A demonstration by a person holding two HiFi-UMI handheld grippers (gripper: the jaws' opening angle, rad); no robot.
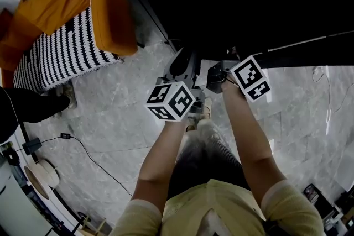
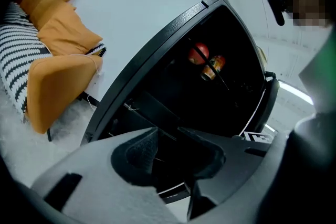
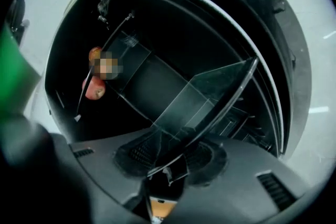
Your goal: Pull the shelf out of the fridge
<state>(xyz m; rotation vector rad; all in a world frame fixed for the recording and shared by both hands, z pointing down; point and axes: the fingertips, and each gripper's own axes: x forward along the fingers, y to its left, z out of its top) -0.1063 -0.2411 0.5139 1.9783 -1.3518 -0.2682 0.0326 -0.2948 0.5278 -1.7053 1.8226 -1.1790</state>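
The fridge (image 1: 238,3) stands open and dark in front of me. In the right gripper view a glass shelf (image 3: 210,93) with a dark front rim slants out of the fridge (image 3: 157,2), and my right gripper (image 3: 170,159) is shut on its near edge. That gripper (image 1: 219,72) is at the fridge's mouth in the head view. My left gripper (image 1: 183,66) hangs just left of it. In its own view the left gripper (image 2: 178,153) is open, with nothing between its pads and only the dark interior behind.
Red apples (image 3: 95,91) sit deep inside the fridge, and a red fruit (image 2: 198,53) with an orange can (image 2: 212,66) shows in the left gripper view. At the left is a sofa with an orange cushion (image 1: 83,14) and striped throw (image 1: 61,52). A cable (image 1: 83,146) lies on the marble floor.
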